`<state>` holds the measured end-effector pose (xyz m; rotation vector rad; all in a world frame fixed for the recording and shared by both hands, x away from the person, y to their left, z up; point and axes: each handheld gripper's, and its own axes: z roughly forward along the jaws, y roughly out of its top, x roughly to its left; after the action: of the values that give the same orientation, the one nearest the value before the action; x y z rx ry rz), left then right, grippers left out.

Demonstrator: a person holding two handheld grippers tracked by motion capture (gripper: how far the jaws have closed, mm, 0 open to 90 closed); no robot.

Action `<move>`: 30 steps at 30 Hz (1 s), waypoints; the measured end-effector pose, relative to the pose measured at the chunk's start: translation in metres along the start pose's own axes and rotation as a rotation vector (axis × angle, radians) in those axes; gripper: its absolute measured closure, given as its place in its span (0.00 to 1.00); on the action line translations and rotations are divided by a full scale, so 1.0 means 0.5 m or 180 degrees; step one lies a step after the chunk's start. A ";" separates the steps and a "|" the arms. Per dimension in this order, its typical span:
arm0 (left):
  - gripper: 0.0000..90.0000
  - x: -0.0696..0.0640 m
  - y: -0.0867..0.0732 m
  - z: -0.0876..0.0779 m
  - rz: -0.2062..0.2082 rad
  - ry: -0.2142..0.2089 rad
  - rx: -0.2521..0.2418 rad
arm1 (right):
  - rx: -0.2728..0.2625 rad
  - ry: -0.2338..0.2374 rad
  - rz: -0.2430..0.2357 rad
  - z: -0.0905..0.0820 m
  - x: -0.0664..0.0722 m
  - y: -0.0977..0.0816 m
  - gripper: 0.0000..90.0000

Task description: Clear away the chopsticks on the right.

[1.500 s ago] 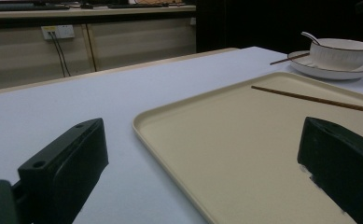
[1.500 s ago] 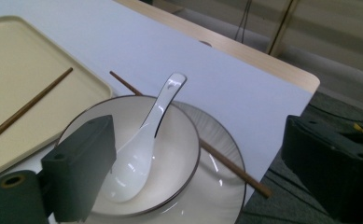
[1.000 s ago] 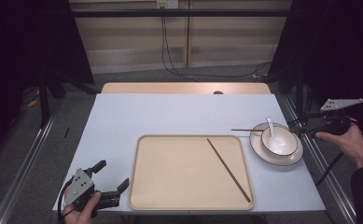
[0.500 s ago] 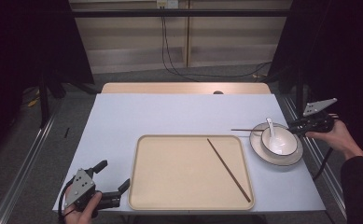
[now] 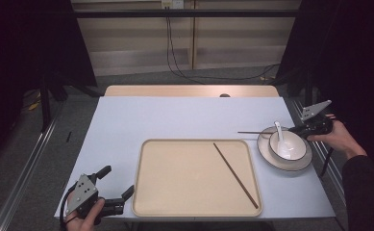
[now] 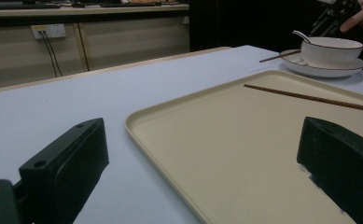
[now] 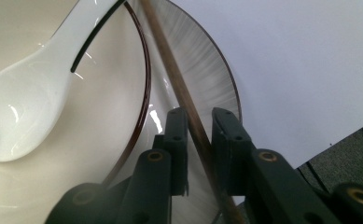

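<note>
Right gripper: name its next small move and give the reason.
Probably lift the chopstick a little, then carry it toward the tray. The right gripper has just been closing, and its jaws now flank the stick where it lies across the plate beside the bowl. Its mate already lies in the tray. If the pads lack a firm hold, finish closing first.

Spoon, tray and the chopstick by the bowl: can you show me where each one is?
spoon (image 7: 27,107), right gripper view, on its white scoop in the bowl.
tray (image 5: 175,178), high view, on its bare floor.
chopstick (image 7: 181,91), right gripper view, on its shaft above the right gripper (image 7: 199,128).
</note>
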<state>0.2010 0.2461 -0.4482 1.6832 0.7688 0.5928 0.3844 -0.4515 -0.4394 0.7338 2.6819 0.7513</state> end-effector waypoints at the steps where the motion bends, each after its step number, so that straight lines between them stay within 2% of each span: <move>1: 0.02 0.000 0.000 0.000 -0.0011 0.0005 -0.0006 | 0.0007 0.0022 -0.0051 -0.001 -0.002 0.000 0.88; 8: 0.02 0.000 0.000 0.000 -0.0006 0.0015 -0.0006 | 0.0048 -0.0031 -0.0053 -0.006 0.002 -0.005 0.92; 11: 0.02 0.001 0.000 -0.001 0.0003 0.0015 0.0004 | 0.0051 0.0032 -0.0066 -0.006 0.002 -0.005 0.92; 13: 0.02 0.000 0.000 -0.001 -0.0004 0.0020 0.0015 | 0.0059 0.0002 -0.0080 -0.005 0.001 -0.004 0.92; 15: 0.02 0.002 -0.001 -0.001 -0.0016 0.0023 0.0012 | 0.0083 0.0049 -0.0008 -0.005 0.002 -0.002 0.93; 16: 0.02 0.003 -0.001 -0.002 -0.0019 0.0020 0.0003 | 0.0126 -0.0015 -0.0020 -0.006 0.004 -0.001 0.93; 17: 0.02 0.002 -0.001 -0.002 -0.0018 0.0037 0.0002 | 0.0137 0.0011 -0.0014 -0.007 0.004 0.000 0.94; 23: 0.02 0.001 0.000 -0.001 -0.0013 0.0025 -0.0002 | 0.0082 0.0066 0.0109 -0.006 0.003 -0.003 0.94; 26: 0.02 0.002 0.000 -0.001 -0.0007 0.0027 -0.0006 | 0.0112 0.0053 0.0148 -0.008 0.003 -0.004 0.94; 30: 0.02 0.001 0.000 -0.001 -0.0014 0.0026 -0.0003 | 0.0048 0.0020 0.0229 -0.016 0.002 -0.009 0.94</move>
<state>0.2010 0.2469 -0.4482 1.6788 0.7777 0.5973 0.3789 -0.4575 -0.4353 0.8369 2.6821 0.7524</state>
